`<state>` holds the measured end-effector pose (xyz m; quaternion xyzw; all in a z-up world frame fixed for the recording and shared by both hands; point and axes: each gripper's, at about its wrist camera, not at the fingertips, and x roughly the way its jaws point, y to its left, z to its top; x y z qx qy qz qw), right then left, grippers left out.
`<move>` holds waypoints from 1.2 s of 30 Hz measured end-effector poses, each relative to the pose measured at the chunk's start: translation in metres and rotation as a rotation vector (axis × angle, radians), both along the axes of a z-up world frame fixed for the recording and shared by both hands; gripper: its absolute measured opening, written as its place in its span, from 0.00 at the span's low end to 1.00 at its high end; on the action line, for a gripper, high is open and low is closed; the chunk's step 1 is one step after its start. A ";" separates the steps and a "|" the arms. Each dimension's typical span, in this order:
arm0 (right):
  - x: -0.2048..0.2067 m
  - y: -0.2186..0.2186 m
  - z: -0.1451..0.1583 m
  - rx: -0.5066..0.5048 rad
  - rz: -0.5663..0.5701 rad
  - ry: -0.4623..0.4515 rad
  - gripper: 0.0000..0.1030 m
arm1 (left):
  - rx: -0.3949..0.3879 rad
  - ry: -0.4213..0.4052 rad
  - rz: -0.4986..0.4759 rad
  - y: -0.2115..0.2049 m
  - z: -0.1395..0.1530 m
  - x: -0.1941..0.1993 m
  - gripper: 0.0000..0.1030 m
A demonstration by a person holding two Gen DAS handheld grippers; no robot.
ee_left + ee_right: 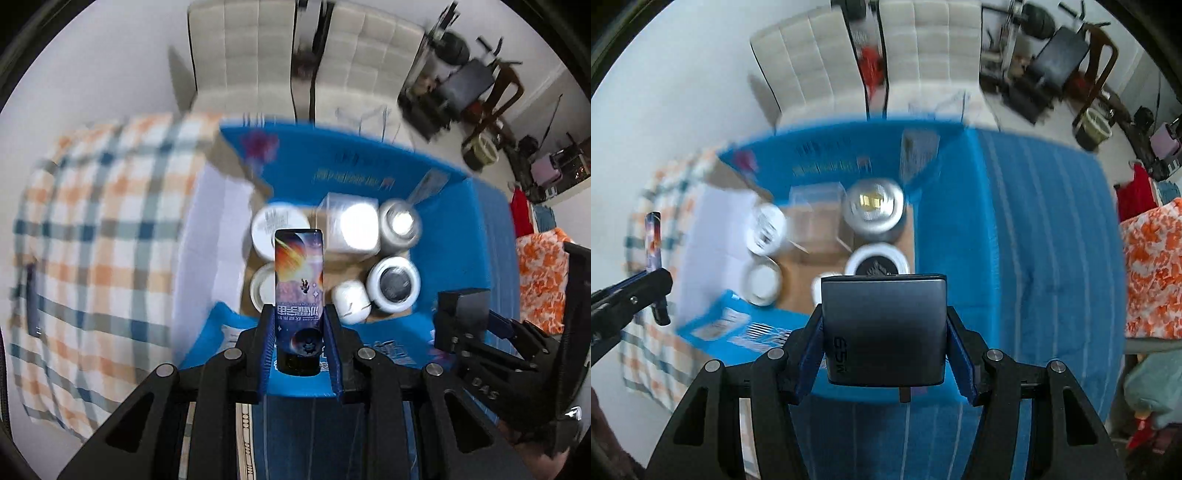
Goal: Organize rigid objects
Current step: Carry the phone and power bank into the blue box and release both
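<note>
My left gripper [298, 310] is shut on a slim dark tube with a colourful space print [299, 280], held upright over an open blue carton [369, 162]. The carton holds several white jars [280, 229] and a silver-lidded jar [873, 206]. My right gripper [884, 314] is shut on a dark grey charger block marked 65W [882, 328], above the carton's near right corner. In the right wrist view the left gripper [646, 288] and its tube [653, 240] appear at the far left. Both grippers point steeply down.
The carton [820, 147] has its flaps [727, 325] spread open. It rests between a checked orange-and-blue cloth [92, 240] and a blue striped cloth [1034, 240]. Two white padded chairs [251, 55] stand beyond. Orange floral fabric [1152, 269] lies at the right, with furniture clutter behind it.
</note>
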<state>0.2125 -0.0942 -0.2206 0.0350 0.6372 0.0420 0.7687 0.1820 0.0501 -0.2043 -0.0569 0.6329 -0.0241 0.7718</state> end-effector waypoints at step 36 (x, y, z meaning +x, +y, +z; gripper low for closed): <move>0.000 0.026 -0.082 -0.074 0.033 0.092 0.86 | 0.025 0.228 -0.148 -0.030 -0.071 0.007 0.53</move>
